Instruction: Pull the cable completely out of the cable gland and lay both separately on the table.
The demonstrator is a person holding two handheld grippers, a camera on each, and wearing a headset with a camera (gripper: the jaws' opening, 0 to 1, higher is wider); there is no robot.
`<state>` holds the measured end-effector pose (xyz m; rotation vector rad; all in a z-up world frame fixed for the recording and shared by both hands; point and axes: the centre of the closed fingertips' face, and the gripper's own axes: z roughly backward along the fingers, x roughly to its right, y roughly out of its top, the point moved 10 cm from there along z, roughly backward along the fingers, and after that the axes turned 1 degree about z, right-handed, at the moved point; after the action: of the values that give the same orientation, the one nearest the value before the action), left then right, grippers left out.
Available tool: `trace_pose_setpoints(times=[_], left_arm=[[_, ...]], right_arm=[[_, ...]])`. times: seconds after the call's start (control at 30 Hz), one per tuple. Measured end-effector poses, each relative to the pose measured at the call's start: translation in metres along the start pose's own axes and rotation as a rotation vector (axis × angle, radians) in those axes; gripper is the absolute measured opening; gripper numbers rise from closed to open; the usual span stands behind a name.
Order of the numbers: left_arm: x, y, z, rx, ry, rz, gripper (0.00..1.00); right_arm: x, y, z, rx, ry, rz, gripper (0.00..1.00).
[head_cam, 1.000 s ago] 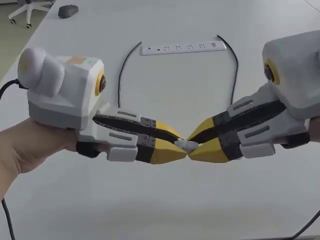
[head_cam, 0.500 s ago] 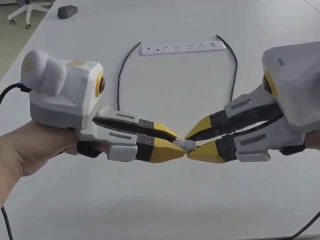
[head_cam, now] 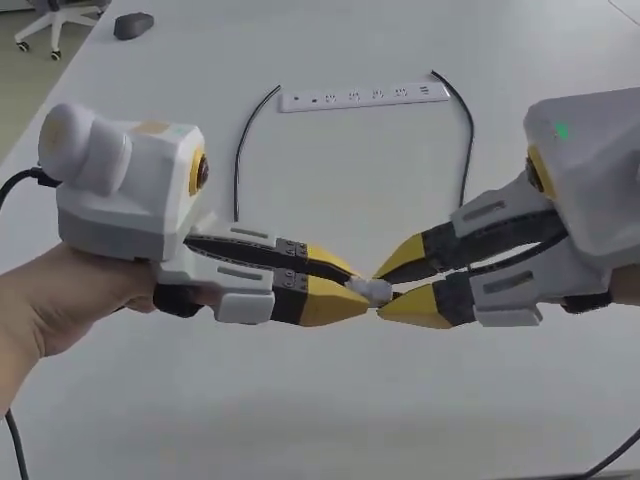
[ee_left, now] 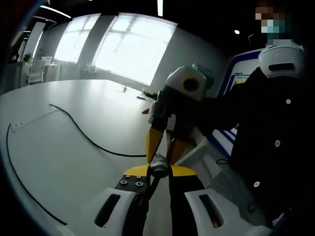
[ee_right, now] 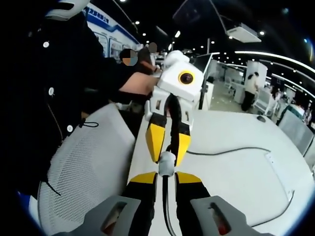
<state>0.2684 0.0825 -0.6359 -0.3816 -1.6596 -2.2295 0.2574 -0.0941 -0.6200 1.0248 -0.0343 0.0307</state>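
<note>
Jaws of the right hand-held gripper [head_cam: 390, 292] have spread apart since a second ago, and the black cable [head_cam: 470, 135] runs loose between them. The left hand-held gripper [head_cam: 355, 290] stays pinched on the white cable gland [head_cam: 373, 290], which is held in the air right at the meeting tips, above the counter [head_cam: 330, 400]. The cable looks still threaded through the cable gland, so I judge the pull barely begun, with pulling it free and laying both down apart still left. Count: two hand-held grippers, one cable gland, one cable trailing in two runs beyond the tips, one power strip [head_cam: 355, 96] farther out.
</note>
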Motion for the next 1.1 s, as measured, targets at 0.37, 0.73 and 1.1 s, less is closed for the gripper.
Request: trace_pose_setpoints(times=[0.37,0.73,1.1], left_arm=[[-0.001,0.002,0.005,0.011,0.026,-0.005,0.14],[0.0,0.004,0.004,0.011,0.045,-0.036,0.14],[-0.001,0.005,0.005,0.015,0.06,-0.043,0.14]], right_arm=[[0.001,-0.009,0.01,-0.009,-0.046,-0.039,0.0],[-0.003,-0.01,0.011,-0.028,-0.093,-0.029,0.0],[-0.008,-0.023,0.025,-0.047,-0.144,-0.094,0.0]])
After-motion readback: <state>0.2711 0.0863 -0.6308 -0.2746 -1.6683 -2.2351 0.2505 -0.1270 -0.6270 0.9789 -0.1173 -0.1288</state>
